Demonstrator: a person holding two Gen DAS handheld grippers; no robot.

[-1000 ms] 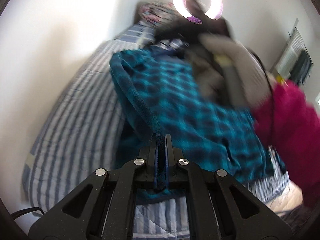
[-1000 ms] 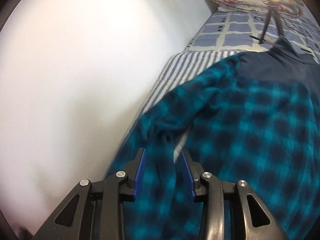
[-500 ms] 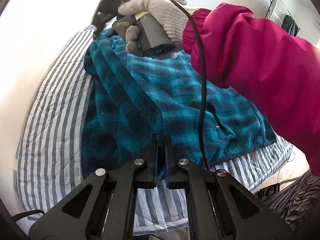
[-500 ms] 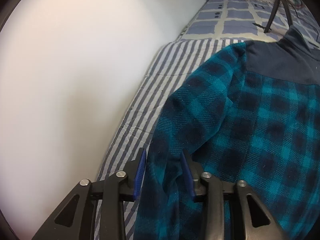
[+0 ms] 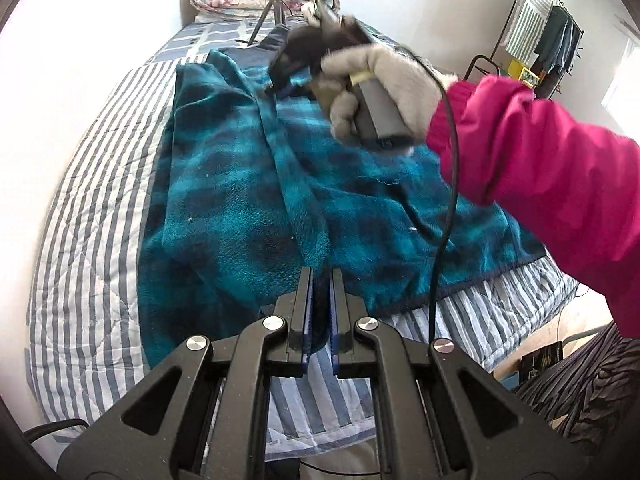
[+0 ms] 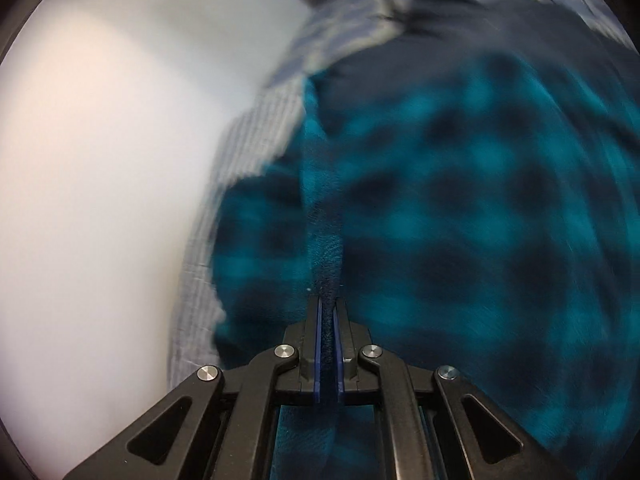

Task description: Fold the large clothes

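Left wrist view
Shirt (image 5: 240,184): a teal and dark plaid fleece, spread over a striped bed (image 5: 92,200), with a raised fold running from its far end down to the near edge.
Left tool (image 5: 320,280): low in the middle, at the near end of that fold. Fabric sits between its blue pads, and the jaws are opening slightly.
Right tool (image 5: 280,80): far side of the shirt, blurred, tips down on the fabric near the dark collar area. Whether it grips cannot be told from this view.
Hand (image 5: 372,92): in a grey glove, wrapped around the right tool's handle, with a pink sleeve (image 5: 560,168) crossing above the shirt's right half.
Cable (image 5: 444,208): black, hanging from the handle across the shirt.

Right wrist view
Shirt (image 6: 460,208): fills the right and centre, blurred; dark navy yoke at the top.
Right tool (image 6: 328,308): clenched on a narrow ridge of the fleece that rises straight ahead from between its pads.
Bed (image 6: 248,132): a striped strip left of the shirt.
Wall (image 6: 100,180): pale, along the left.
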